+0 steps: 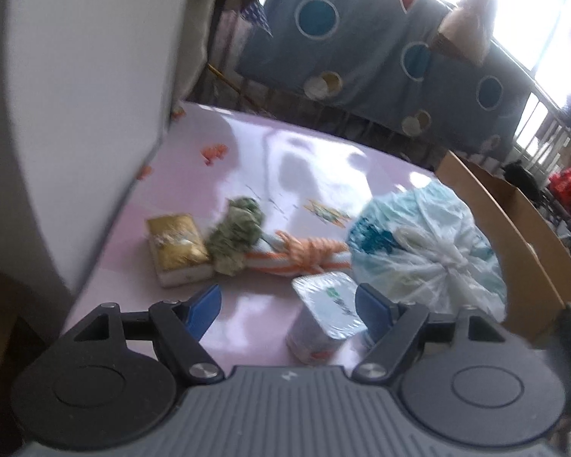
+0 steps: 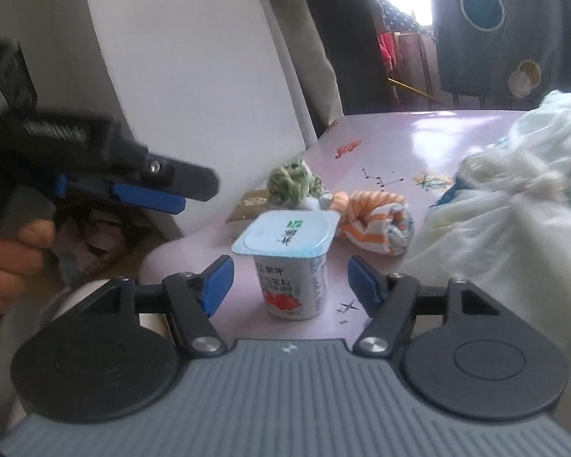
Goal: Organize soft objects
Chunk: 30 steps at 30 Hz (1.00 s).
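Right wrist: yogurt cup [image 2: 291, 262] stands between spread fingers [image 2: 219, 280], untouched.

Right claw [image 2: 290, 280] at 6 o'clock, blue pads apart, not touching yogurt cup [image 2: 291, 262] standing upright between them on pink surface [image 2: 437, 144]. Behind cup at 12 o'clock: orange-striped rolled cloth [image 2: 377, 221], green knotted cloth [image 2: 295, 182], gold packet [image 2: 247, 205]. Tied plastic bag [image 2: 514, 209] at 3 o'clock. Left claw [image 2: 163, 190] at 9 o'clock, hand [image 2: 7, 262] gripping it.
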Available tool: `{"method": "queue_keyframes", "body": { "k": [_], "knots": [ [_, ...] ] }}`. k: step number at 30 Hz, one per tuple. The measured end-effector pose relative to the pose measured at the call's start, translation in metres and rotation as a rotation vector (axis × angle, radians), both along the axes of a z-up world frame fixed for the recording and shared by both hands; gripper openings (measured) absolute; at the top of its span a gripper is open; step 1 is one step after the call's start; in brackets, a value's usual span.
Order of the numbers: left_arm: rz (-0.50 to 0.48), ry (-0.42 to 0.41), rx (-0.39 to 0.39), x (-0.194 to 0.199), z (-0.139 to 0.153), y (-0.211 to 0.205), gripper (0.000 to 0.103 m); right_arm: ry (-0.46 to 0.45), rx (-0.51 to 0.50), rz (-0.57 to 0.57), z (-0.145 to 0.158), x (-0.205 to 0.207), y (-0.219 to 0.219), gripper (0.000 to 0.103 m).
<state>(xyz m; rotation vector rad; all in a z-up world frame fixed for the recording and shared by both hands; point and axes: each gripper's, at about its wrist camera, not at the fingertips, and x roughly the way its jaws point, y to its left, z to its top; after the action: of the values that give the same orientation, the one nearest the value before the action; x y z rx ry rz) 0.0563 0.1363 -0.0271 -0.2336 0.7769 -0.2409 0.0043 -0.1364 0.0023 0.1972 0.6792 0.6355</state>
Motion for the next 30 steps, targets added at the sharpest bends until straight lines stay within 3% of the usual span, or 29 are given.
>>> {"method": "queue_keyframes", "body": {
  "k": [3,6,10,15,23,26,30],
  "knots": [
    [0.043,-0.024,0.052,-0.006,0.003,0.009,0.078,0.003,0.041,-0.033,0.024,0.0,-0.023,0.066],
    [0.007,-0.05,0.133,-0.014,0.001,0.001,0.079,0.028,0.102,-0.066,0.042,0.015,-0.035,0.064],
    [-0.148,-0.074,0.221,-0.024,-0.007,-0.032,0.08,0.158,0.211,-0.074,0.042,0.045,-0.035,0.062],
    [-0.222,-0.097,0.331,-0.016,-0.027,-0.072,0.08,0.342,0.189,-0.099,0.021,0.074,-0.022,0.052],
    [-0.205,-0.058,0.303,0.01,-0.045,-0.084,0.078,0.478,0.161,-0.107,-0.007,0.094,-0.008,0.038],
    [-0.199,-0.048,0.291,0.016,-0.048,-0.087,0.073,0.522,0.179,-0.099,-0.016,0.098,-0.005,0.03],
    [-0.166,-0.021,0.261,0.023,-0.051,-0.087,0.055,0.571,0.226,-0.099,-0.025,0.1,-0.005,0.02]
  ]
}}
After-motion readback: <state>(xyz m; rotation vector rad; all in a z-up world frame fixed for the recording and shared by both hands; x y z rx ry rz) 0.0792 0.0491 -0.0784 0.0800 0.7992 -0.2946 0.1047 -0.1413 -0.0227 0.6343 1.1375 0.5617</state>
